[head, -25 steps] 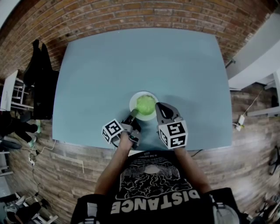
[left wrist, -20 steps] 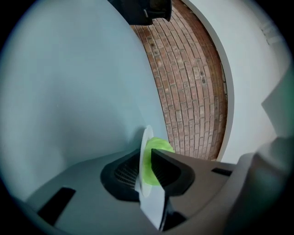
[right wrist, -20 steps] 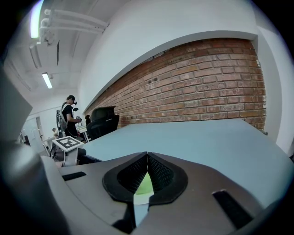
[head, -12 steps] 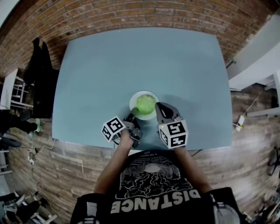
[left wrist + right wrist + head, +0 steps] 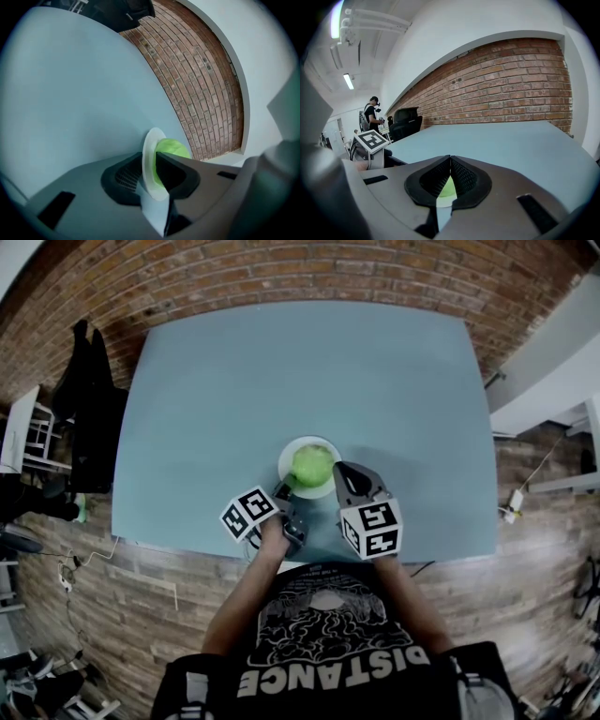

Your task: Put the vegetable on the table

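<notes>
A round green vegetable [image 5: 312, 463] lies on a small white plate [image 5: 324, 445] near the table's front edge. My left gripper [image 5: 284, 489] is at the plate's near-left rim. In the left gripper view its jaws are shut on the plate [image 5: 151, 154] rim, with the vegetable [image 5: 174, 148] just beyond them. My right gripper [image 5: 343, 469] hovers beside the plate's right edge. Its jaws meet at the tips [image 5: 450, 161] and hold nothing. A sliver of the green vegetable [image 5: 448, 190] shows through the gap below them.
The blue-grey table [image 5: 244, 390] stretches far and wide beyond the plate. A brick wall [image 5: 506, 98] runs behind it. Dark chairs and clothing [image 5: 84, 399] stand off the table's left side, and a person [image 5: 371, 115] stands in the distance.
My left gripper has edged slightly right and toward the person at the plate's rim. The plate, vegetable and right gripper have stayed where they were.
</notes>
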